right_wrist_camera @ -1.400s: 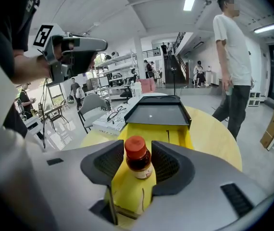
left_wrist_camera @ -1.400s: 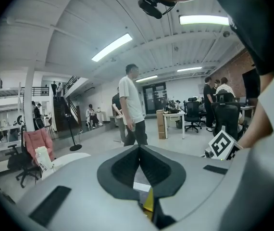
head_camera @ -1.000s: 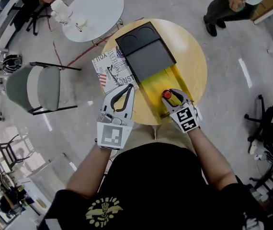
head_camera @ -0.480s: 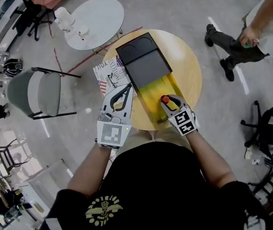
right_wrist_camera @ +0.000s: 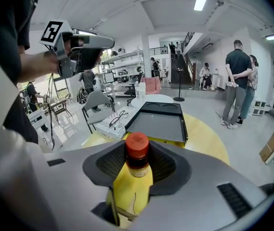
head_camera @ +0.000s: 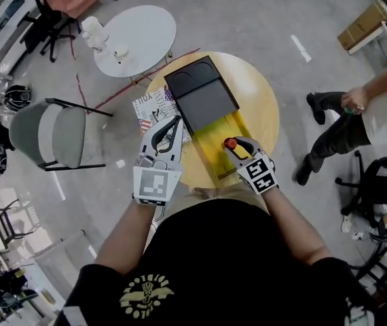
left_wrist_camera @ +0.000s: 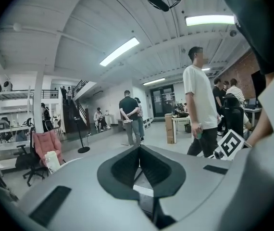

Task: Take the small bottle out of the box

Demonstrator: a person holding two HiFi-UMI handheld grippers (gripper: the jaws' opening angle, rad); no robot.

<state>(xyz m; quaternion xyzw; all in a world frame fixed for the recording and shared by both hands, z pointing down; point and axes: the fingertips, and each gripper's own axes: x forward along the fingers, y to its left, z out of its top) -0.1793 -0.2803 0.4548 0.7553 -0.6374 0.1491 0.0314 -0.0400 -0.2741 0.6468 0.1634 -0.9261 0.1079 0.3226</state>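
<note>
A small bottle [head_camera: 230,143] with a red cap and a yellowish body stands upright between the jaws of my right gripper [head_camera: 237,148]. The jaws have just been closing and now press on it, over the near end of the box's yellow tray [head_camera: 214,133]. In the right gripper view the bottle [right_wrist_camera: 136,154] fills the gap of the gripper [right_wrist_camera: 137,166]. The box's dark lid [head_camera: 204,95] is slid toward the far side. My left gripper [head_camera: 174,122] hovers beside the box's left edge, shut on nothing; its tips meet in the left gripper view [left_wrist_camera: 139,147].
The box lies on a round wooden table [head_camera: 258,90], with a printed paper and glasses [head_camera: 150,106] at its left. A white round table [head_camera: 136,29] and a grey chair [head_camera: 51,131] stand further left. A person [head_camera: 356,117] walks at the right.
My right gripper has closed on the bottle and risen with it. The left gripper has lifted too. The person at the right has walked on across the floor.
</note>
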